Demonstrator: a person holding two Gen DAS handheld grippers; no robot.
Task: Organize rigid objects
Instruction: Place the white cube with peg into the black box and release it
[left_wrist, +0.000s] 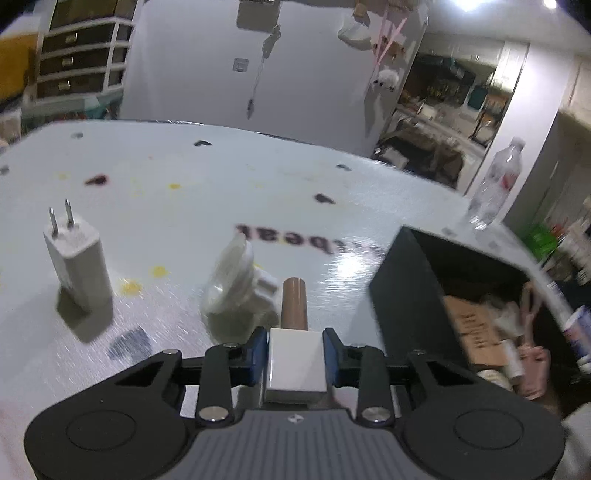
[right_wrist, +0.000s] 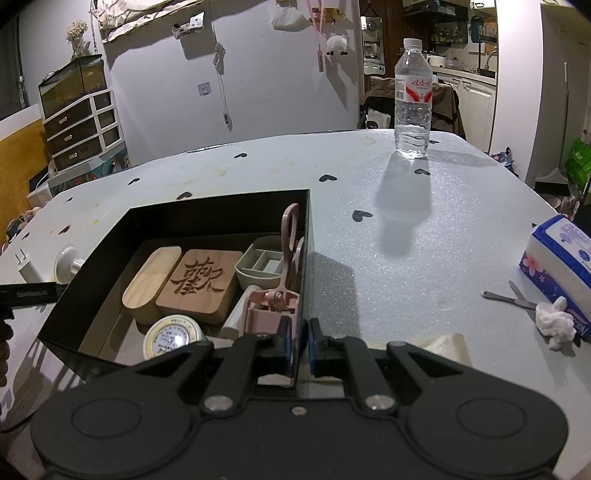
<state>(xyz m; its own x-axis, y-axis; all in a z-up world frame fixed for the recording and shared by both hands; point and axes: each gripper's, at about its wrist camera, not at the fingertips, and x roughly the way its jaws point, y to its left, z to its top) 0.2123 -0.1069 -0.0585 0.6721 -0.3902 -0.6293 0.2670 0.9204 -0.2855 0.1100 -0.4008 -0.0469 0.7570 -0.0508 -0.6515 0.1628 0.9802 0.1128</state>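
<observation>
My left gripper (left_wrist: 295, 354) is shut on a white block with a brown cylindrical handle (left_wrist: 294, 306), held above the table just left of the black box (left_wrist: 406, 291). A white wall charger (left_wrist: 79, 269) stands at the left with its prongs up. A white suction hook (left_wrist: 236, 280) lies in front of the gripper. My right gripper (right_wrist: 298, 345) is shut on the right wall of the black box (right_wrist: 221, 210). Inside lie wooden-lidded boxes (right_wrist: 195, 280), a round tin (right_wrist: 173, 336), a grey divided tray (right_wrist: 262, 264) and a pink holder with scissors (right_wrist: 277, 302).
A water bottle (right_wrist: 412, 99) stands at the far side of the table. A tissue pack (right_wrist: 561, 266), a metal tool (right_wrist: 509, 299) and a crumpled tissue (right_wrist: 556, 319) lie at the right edge. The table edge drops off behind the box in the left wrist view.
</observation>
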